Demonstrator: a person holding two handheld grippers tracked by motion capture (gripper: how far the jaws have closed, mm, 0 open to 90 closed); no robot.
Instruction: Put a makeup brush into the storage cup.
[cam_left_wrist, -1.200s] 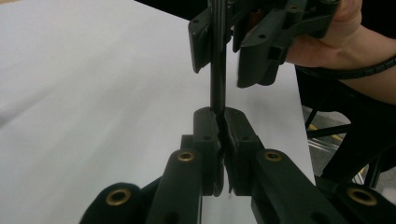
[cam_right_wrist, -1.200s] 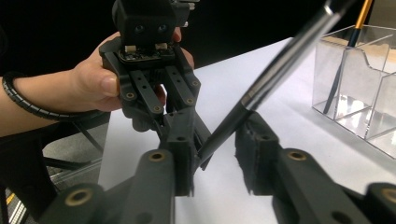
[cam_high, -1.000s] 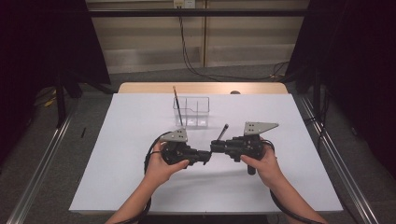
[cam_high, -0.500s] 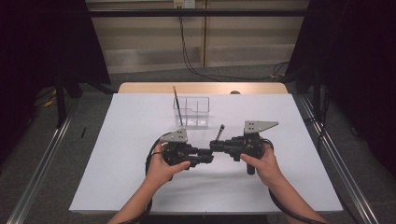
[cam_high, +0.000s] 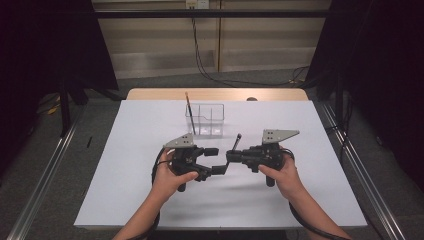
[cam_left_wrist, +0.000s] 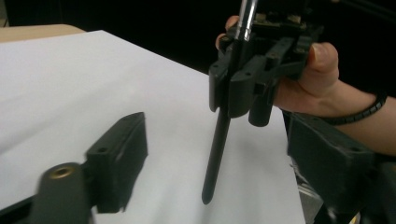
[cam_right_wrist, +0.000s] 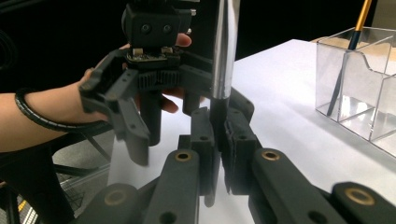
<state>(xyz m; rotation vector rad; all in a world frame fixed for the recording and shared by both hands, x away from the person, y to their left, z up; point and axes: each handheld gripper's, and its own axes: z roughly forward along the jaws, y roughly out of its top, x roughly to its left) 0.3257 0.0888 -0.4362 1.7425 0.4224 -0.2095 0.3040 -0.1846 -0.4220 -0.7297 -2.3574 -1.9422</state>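
Note:
A brush with a black handle (cam_high: 236, 144) and silver ferrule (cam_right_wrist: 224, 51) stands almost upright over the white table (cam_high: 125, 150). My right gripper (cam_high: 231, 158) is shut on its handle just below the ferrule. In the right gripper view the pads (cam_right_wrist: 203, 140) press on the handle from both sides. My left gripper (cam_high: 216, 161) faces it from the left and its jaws have just been opening. The lower handle (cam_left_wrist: 215, 154) hangs between the spread jaws, touching neither.
A clear plastic organizer (cam_high: 206, 120) with compartments stands at the back middle of the table. An orange-handled brush (cam_high: 190, 111) leans in its left compartment. The table's wooden far edge (cam_high: 215, 94) lies behind it.
The left gripper's jaws were closed at the brush handle and have now spread apart. The right gripper and the brush have stayed in place.

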